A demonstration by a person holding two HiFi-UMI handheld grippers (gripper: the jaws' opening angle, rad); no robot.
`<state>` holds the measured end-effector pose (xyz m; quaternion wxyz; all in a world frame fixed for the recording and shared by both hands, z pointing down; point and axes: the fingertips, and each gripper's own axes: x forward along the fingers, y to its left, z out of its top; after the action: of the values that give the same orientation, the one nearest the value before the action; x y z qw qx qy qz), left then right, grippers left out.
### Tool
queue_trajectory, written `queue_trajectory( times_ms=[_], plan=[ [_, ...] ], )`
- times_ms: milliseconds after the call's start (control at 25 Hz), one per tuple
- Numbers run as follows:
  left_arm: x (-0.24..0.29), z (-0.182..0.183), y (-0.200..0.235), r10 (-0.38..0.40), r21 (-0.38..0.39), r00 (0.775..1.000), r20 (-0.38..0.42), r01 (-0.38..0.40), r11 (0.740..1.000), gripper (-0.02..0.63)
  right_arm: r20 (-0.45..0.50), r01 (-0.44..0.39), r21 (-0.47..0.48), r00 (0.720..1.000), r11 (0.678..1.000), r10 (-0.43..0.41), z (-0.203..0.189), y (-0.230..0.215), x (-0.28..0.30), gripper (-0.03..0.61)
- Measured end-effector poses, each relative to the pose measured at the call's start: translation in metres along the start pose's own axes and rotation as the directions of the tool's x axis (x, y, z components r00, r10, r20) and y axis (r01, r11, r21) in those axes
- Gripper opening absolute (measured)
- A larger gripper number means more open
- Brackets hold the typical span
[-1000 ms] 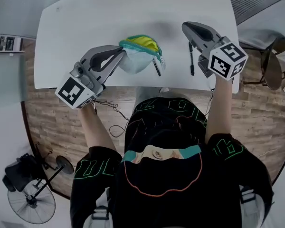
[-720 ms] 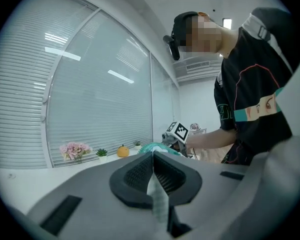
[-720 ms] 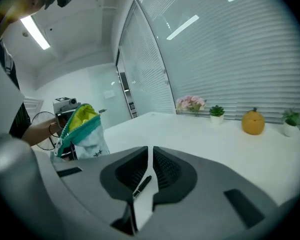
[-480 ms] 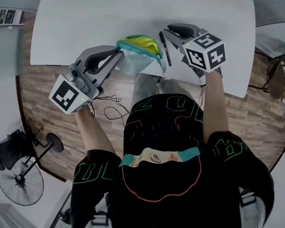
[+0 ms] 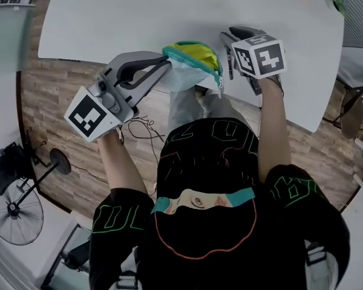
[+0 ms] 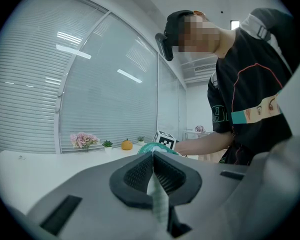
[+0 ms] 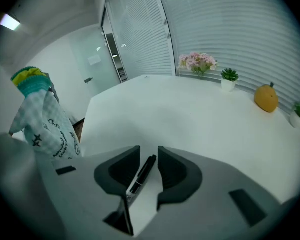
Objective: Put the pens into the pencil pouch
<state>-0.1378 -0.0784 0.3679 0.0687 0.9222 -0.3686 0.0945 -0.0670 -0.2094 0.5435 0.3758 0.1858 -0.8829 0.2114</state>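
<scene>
A white checked pencil pouch [image 5: 190, 65] with a teal rim and yellow lining hangs open off the table's near edge. My left gripper [image 5: 164, 70] is shut on its fabric [image 6: 153, 191]. A black pen [image 7: 144, 171] lies on the white table [image 7: 200, 129]. My right gripper [image 7: 149, 155] points down at the pen and straddles it. Its jaws have just been opening, and the pads stand clear of the pen on both sides. In the head view the right gripper [image 5: 228, 41] sits just right of the pouch and hides most of the pen. The pouch [image 7: 45, 124] hangs at the left of the right gripper view.
At the table's far side stand an orange ornament [image 7: 266, 98], small potted plants [image 7: 230, 76] and pink flowers [image 7: 197, 61]. The table's near edge [image 5: 290, 116] runs just under my grippers. A fan [image 5: 12, 207] and cables [image 5: 139, 128] are on the wooden floor.
My right gripper came down to the table beside the pouch and its jaws opened around the pen. My left gripper sank a little with the pouch.
</scene>
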Motion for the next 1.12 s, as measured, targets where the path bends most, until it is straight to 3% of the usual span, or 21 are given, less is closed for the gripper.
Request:
queue_trajectory(
  times_ms=[200,480,760,880,1120],
  plan=[
    [-0.003,-0.012,0.002,-0.004,-0.026,1.000,-0.003,0.004,1.000,0.008,-0.059,-0.001,0.020,0.998,1.000,0.002,-0.014,0.000,0.022,0.115],
    [-0.001,-0.021,-0.001,-0.031,-0.044,0.999,-0.016,0.030,0.999,0.008,-0.037,0.042,0.071,0.999,0.997,-0.040,-0.016,-0.001,0.025,0.067],
    [0.004,-0.022,0.000,-0.061,-0.037,0.996,-0.059,0.058,0.998,0.008,0.146,0.014,0.124,0.989,0.992,-0.032,0.012,0.001,0.004,0.058],
    [0.003,-0.013,0.002,-0.079,-0.012,0.996,-0.048,0.079,0.997,0.008,0.274,0.013,0.128,0.960,0.992,-0.048,0.036,0.002,-0.020,0.058],
    [0.003,-0.002,0.002,-0.102,0.028,0.995,0.001,0.102,0.994,0.008,0.477,0.031,0.141,0.874,0.990,-0.095,0.070,0.003,-0.066,0.057]
  ],
)
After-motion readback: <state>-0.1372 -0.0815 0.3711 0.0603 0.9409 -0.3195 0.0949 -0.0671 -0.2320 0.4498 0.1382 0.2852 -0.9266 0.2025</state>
